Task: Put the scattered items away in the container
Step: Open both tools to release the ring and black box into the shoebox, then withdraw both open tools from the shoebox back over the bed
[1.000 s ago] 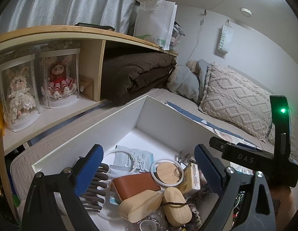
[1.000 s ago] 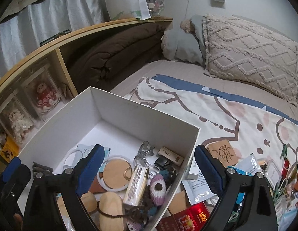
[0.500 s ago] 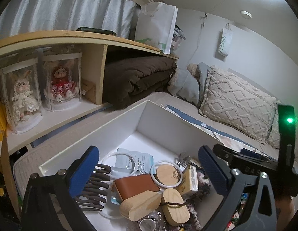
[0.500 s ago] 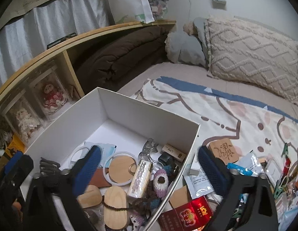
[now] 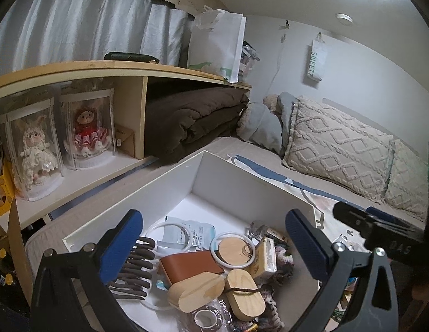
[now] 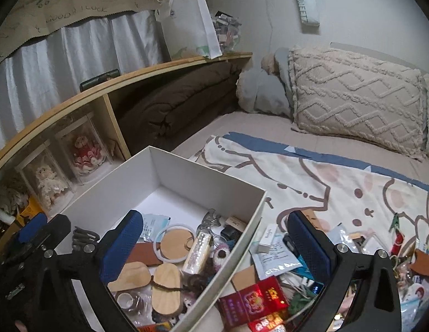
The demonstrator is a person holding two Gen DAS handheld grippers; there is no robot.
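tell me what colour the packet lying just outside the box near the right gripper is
Red with gold print: the packet shows best in the right wrist view, beside the white box.

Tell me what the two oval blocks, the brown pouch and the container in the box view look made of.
Oval blocks: pale unfinished wood, faint grain, matte.
Brown pouch: smooth tan leather or faux leather, soft sheen; which one, unclear.
Container: white rigid cardboard, probably; thin flat walls, matte, sharp folded corners.
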